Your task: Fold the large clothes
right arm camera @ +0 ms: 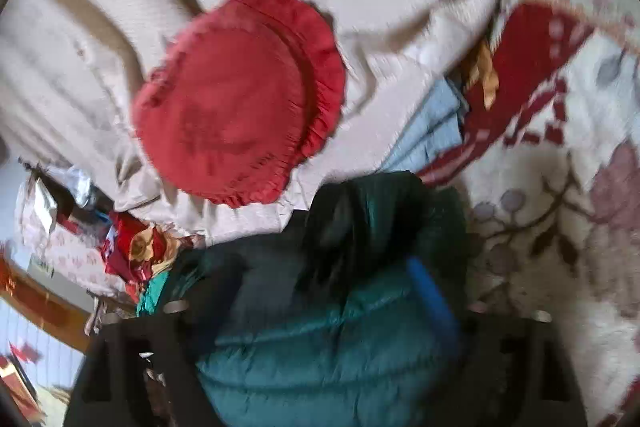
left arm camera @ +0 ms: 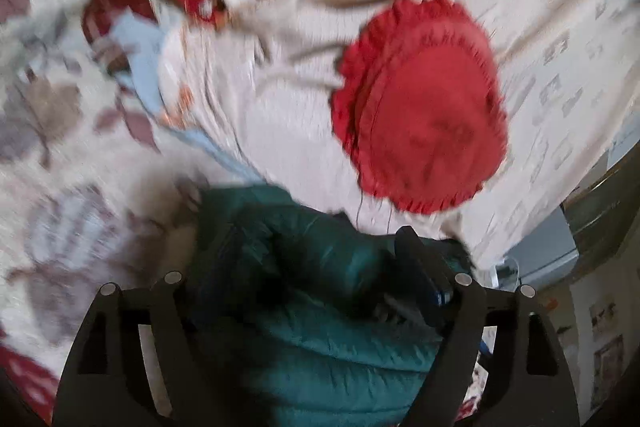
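2 blurred fisheye views look down over a bed [left arm camera: 540,39] covered in a rumpled cream bedspread. A round red frilled cushion [left arm camera: 420,107] lies on the bedspread and serves here as the landmark.

The task's thing, a dark teal quilted jacket [left arm camera: 320,327], fills the space in front of both cameras, on the near side of the cushion. In the left wrist view the left gripper [left arm camera: 320,267] has its jaws spread on either side of a thick bunch of the jacket; the padding fills the gap, so they appear to be holding it. In the right wrist view the right gripper [right arm camera: 320,307] is heavily blurred, with the jacket [right arm camera: 328,347] heaped between its jaws; I cannot tell whether they are clamped on it.

Judging by its bunched, shapeless state, the jacket is not yet spread flat, and no neat fold shows. Laying it out and folding seems to be all left to do.

Beyond the cushion the bedspread is open room, though wrinkled. To one side of the cushion lie a pale blue cloth [right arm camera: 432,131], a red patterned fabric [right arm camera: 520,75] and a white floral blanket [right arm camera: 560,227], crowding that side. On the cushion's other side the bed edge drops away to a cluttered room.
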Demonstrator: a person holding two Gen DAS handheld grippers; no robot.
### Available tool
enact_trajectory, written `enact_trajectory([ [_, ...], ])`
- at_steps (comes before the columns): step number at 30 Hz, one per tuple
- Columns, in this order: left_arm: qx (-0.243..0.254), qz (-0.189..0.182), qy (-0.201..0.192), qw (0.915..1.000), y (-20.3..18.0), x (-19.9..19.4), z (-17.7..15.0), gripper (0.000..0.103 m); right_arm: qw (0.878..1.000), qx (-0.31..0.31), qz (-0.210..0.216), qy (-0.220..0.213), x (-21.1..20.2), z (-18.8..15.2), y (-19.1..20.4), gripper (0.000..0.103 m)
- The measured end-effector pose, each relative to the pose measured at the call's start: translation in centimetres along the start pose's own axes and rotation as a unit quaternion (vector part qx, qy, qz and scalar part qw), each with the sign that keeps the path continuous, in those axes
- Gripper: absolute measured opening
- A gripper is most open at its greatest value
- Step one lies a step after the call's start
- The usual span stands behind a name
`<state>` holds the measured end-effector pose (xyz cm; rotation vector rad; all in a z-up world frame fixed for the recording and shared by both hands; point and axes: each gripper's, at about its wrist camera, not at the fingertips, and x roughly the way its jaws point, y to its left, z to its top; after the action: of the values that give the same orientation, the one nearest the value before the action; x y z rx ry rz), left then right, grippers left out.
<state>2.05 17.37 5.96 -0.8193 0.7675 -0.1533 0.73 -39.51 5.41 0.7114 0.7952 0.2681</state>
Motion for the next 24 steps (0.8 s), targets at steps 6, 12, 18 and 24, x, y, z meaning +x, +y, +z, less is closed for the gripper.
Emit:
enact_trajectory([
  [6,0.041,0.032,-0.028,0.9983,-2.2,-2.9,-0.1,0.080,0.997,-0.061,-0.046,-0.013,-3.8,-0.6,1.9,0.085],
  [12,0.098,0.076,-0.025,0.9920,-6.7,0.5,0.1,0.080,0.993,-0.080,-0.090,0.003,-1.6,0.9,3.2,0.085],
  [18,0.203,0.159,-0.005,0.9662,-11.6,10.1,1.0,0.080,0.981,-0.118,-0.150,0.029,4.8,2.5,5.7,0.085],
  [24,0.233,0.259,0.083,0.9336,-6.9,20.1,-0.6,0.080,0.968,-0.106,-0.218,0.071,13.4,2.6,2.3,0.085],
])
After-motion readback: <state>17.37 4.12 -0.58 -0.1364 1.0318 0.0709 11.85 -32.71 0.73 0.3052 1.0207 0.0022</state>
